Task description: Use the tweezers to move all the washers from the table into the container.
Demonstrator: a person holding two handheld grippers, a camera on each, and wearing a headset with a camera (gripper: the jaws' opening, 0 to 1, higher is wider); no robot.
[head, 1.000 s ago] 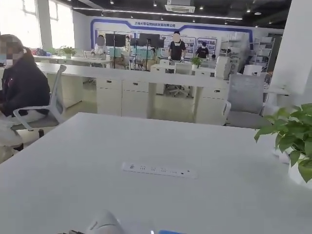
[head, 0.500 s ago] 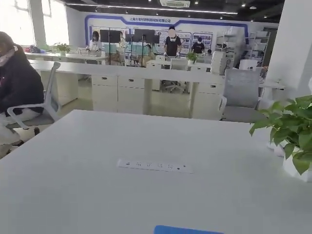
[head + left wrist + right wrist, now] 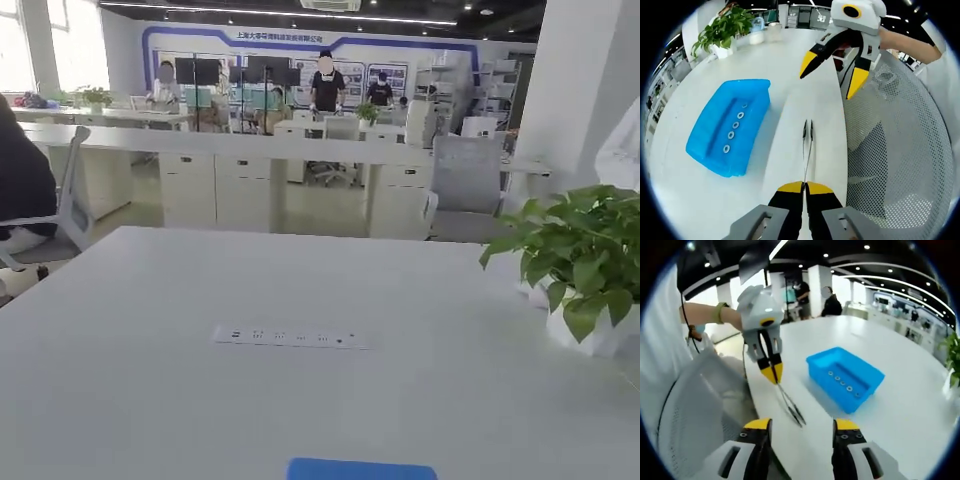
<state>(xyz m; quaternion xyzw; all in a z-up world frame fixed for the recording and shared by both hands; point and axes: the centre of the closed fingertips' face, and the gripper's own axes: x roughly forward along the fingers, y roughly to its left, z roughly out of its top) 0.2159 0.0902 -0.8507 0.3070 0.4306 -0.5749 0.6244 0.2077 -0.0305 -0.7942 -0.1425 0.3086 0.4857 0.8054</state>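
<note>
Since a second ago the head camera has swung, bringing the container's (image 3: 360,468) edge onto the worktop (image 3: 300,400). It sits ahead-left of the left gripper (image 3: 804,186), whose fingers pinch the tweezers (image 3: 806,145). The right gripper (image 3: 801,424) has its fingers wide and empty. Five washers (image 3: 731,135) lie inside, so the task is likely finished.

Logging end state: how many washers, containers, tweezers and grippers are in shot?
Washers: 5, all inside the container
Blue container: 1
Tweezers: 1
Grippers: 2, left gripper shut on the tweezers, right gripper open
Total: 9
</note>
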